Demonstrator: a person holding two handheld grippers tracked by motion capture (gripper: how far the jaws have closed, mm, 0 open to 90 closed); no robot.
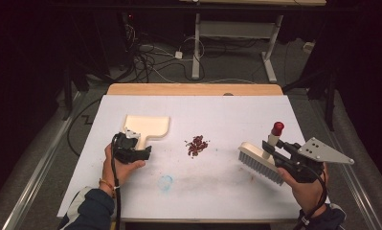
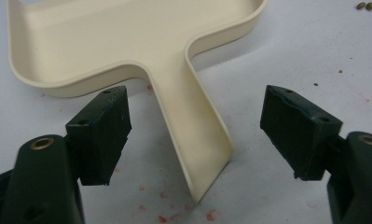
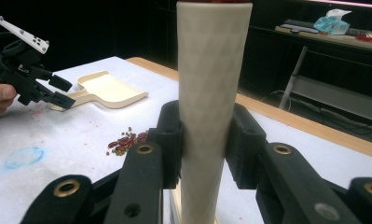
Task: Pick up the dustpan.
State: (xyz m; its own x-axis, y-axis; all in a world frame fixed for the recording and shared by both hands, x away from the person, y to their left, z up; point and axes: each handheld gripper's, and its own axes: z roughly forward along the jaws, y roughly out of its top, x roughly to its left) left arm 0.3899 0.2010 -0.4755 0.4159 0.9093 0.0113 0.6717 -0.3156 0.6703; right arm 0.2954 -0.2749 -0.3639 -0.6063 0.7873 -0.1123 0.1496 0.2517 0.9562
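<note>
Two hand-held grippers are at work under my control, one in each of the person's hands. My left hand-held gripper (image 2: pixel 195 135) has its jaws spread apart, one on either side of the handle of a cream dustpan (image 2: pixel 127 42); the pads are clear of the handle and nothing is gripped. In the high view this left hand-held gripper (image 1: pixel 145 151) sits at the near end of the dustpan (image 1: pixel 148 125), which lies flat on the worktop (image 1: pixel 227 115), left of centre, with its handle pointing toward the person.

My right hand-held gripper (image 3: pixel 204 142) is clamped on the pale, faceted handle of a brush (image 3: pixel 211 70), which stands upright between the pads. From above, the right hand-held gripper (image 1: pixel 270 148) is near the right edge of the worktop, and the brush (image 1: pixel 260 160) shows a red-capped handle and a block of pale bristles angled down to the surface.

Between the dustpan and the brush, well apart from both, lies a small heap of dark red beans (image 1: pixel 196 145), with a few strays beside it. Nearer the person is a faint blue smudge (image 1: pixel 166 182) on the white covering. Beyond the worktop, cables (image 1: pixel 150 60) trail across a dim floor beneath another table's legs.
</note>
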